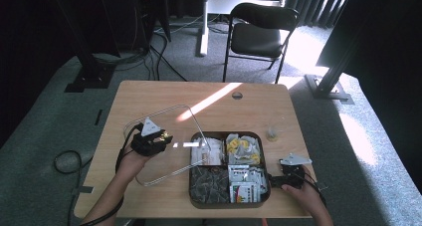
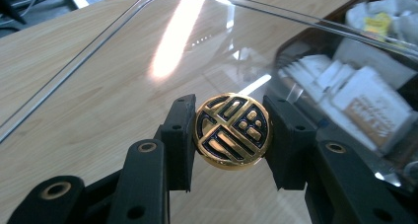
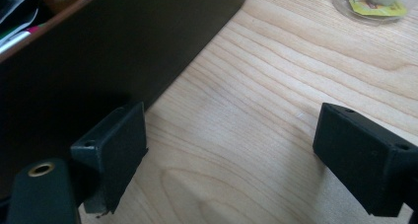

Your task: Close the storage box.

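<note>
From the high view, the left gripper (image 1: 158, 138) lifts a clear lid (image 1: 164, 141) by its round gold knob (image 1: 165, 138) off a dark tea-bag box (image 1: 266, 186) — best kept level and carried clear before setting down. The left gripper view shows both jaws pinching that knob (image 2: 232, 130) squarely at its sides. In the right gripper view, the right gripper (image 3: 231, 160) gapes wide, empty — one jaw beside the box wall (image 3: 123, 46), steadying it.

Black folding chair (image 1: 261, 34) beyond the table; small, perhaps plastic, cup (image 1: 272, 133).
</note>
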Tool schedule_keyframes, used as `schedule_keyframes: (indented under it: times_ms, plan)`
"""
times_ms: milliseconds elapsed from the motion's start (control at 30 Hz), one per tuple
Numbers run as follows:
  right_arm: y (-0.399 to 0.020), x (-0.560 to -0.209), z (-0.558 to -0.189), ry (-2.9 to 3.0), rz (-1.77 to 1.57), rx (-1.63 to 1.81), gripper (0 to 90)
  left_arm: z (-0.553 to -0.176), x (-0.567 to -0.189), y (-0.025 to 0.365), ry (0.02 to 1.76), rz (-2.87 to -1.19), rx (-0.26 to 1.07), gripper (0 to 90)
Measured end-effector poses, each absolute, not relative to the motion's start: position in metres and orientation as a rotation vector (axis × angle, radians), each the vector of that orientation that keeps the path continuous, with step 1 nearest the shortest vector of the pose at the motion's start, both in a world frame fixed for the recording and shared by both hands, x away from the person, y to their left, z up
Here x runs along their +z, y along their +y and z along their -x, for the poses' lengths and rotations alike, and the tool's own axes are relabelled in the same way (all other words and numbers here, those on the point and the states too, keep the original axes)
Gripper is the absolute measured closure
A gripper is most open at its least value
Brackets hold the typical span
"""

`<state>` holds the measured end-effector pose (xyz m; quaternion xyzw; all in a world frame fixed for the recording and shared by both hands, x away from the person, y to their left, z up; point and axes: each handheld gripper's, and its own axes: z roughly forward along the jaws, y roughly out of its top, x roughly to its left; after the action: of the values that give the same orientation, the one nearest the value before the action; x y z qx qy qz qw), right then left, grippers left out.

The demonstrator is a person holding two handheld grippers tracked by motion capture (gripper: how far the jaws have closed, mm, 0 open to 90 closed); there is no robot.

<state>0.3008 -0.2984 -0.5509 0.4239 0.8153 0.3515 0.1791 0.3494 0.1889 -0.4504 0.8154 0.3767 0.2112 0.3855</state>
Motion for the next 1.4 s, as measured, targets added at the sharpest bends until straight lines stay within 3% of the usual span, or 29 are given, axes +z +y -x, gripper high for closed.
schedule_keyframes:
  times_ms: [1400]
  plan:
    - [-0.298,-0.551,-0.301,2.304,-1.199,0.994,12.4,-0.323,-0.441,0.107,0.633,-2.162,0.385,58.8]
